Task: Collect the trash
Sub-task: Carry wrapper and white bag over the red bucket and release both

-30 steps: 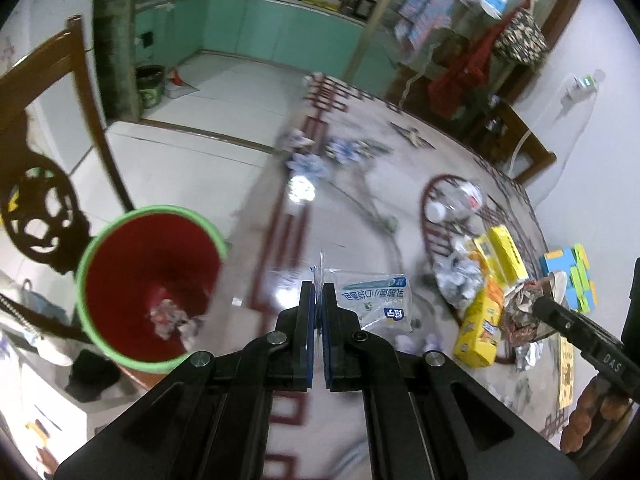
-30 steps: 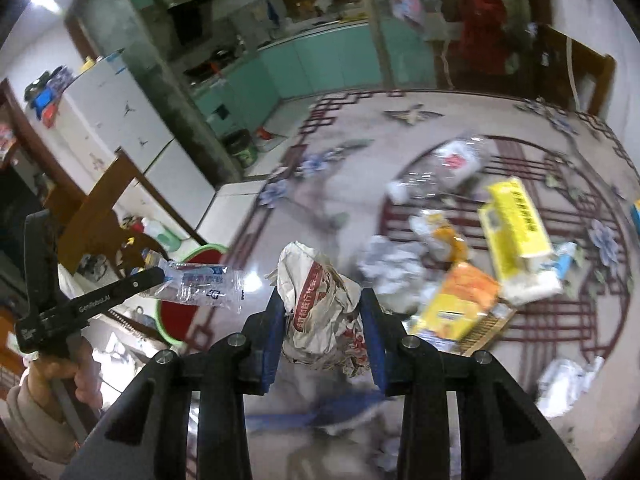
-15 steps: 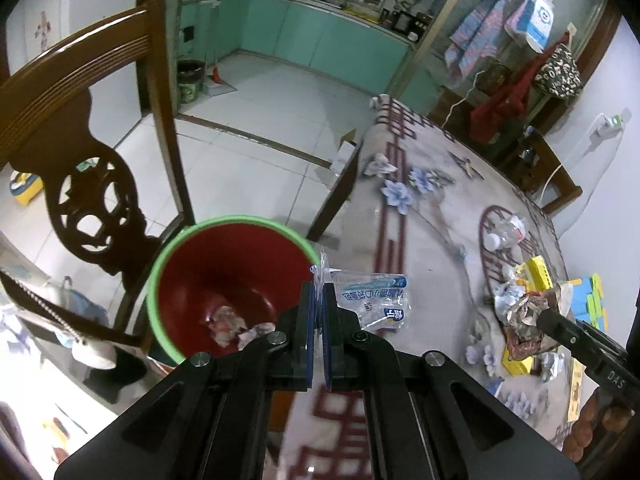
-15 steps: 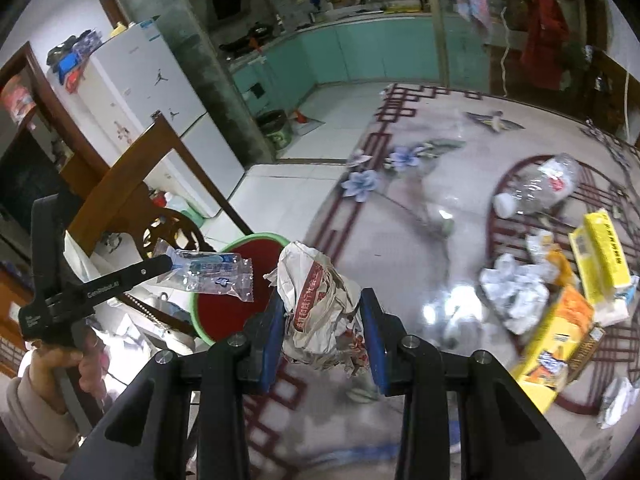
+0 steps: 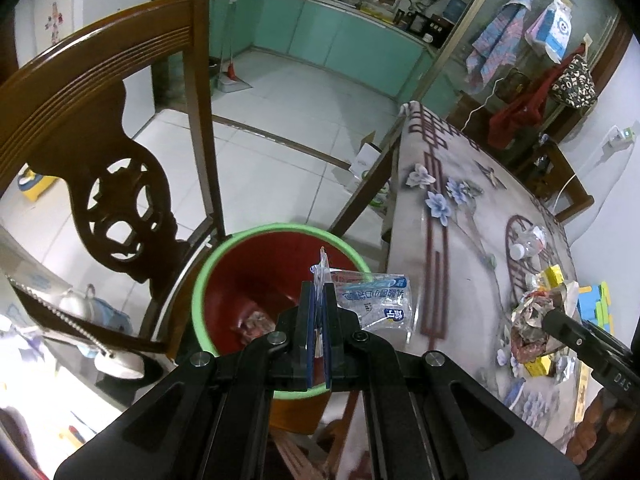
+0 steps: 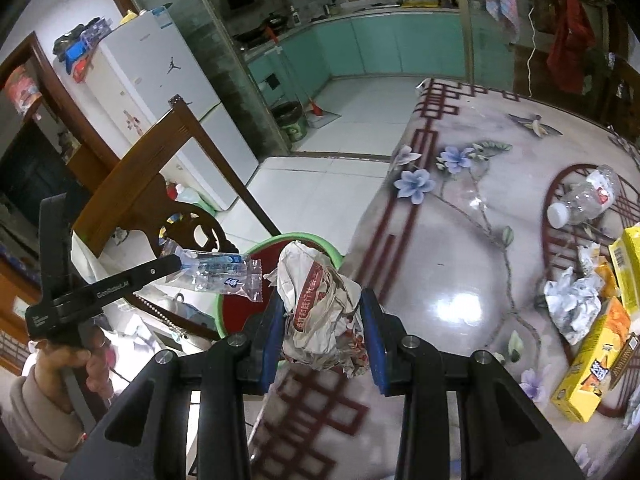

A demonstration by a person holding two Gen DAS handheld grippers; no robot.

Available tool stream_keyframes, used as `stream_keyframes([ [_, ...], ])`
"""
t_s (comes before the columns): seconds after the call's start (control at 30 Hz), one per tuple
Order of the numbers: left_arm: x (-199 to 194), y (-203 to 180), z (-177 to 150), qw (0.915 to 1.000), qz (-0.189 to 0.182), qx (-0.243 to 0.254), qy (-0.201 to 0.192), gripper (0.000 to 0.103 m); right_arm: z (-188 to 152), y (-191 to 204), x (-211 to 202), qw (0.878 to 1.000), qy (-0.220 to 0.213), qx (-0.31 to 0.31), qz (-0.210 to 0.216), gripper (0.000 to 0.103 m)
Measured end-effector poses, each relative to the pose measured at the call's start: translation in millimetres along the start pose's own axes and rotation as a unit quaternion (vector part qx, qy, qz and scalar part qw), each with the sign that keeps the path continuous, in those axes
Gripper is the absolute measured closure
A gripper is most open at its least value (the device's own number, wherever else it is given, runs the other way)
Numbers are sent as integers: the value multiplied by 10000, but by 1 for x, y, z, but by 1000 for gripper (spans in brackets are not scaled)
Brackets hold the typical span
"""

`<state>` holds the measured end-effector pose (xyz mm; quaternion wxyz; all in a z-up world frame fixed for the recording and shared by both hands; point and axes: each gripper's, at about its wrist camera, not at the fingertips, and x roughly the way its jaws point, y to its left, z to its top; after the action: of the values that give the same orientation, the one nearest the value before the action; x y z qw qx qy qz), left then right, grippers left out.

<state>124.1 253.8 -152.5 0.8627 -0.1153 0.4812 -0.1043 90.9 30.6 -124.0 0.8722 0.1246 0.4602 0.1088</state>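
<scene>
My left gripper (image 5: 318,304) is shut on a clear plastic wrapper (image 5: 374,304) with blue print and holds it over the red bin with a green rim (image 5: 248,276), which stands on a chair seat beside the table. Some crumpled trash lies at the bin's bottom. My right gripper (image 6: 322,320) is shut on a crumpled paper wad (image 6: 320,304) with red print, held above the table's corner just beside the bin (image 6: 280,248). The left gripper and wrapper (image 6: 218,274) also show in the right wrist view.
A carved wooden chair back (image 5: 100,152) rises left of the bin. The floral table (image 6: 460,264) holds a clear bottle (image 6: 584,198), yellow boxes (image 6: 592,356) and crumpled wrappers (image 6: 572,304) at the right. White tiled floor lies beyond the table's edge.
Both grippers have moved left from over the table toward the bin, each keeping its load. The wrapper now hangs over the bin's opening.
</scene>
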Motion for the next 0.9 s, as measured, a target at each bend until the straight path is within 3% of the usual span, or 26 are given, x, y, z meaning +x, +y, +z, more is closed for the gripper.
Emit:
stream_keyframes([
  [0.47,20,24,3,9997,167,42,197,100,8,22,20,9999,89,-24,95,69],
  [0.9,30,41,10,9988,418,64,243,100,16,50,66,9987,388,-65,311,69],
])
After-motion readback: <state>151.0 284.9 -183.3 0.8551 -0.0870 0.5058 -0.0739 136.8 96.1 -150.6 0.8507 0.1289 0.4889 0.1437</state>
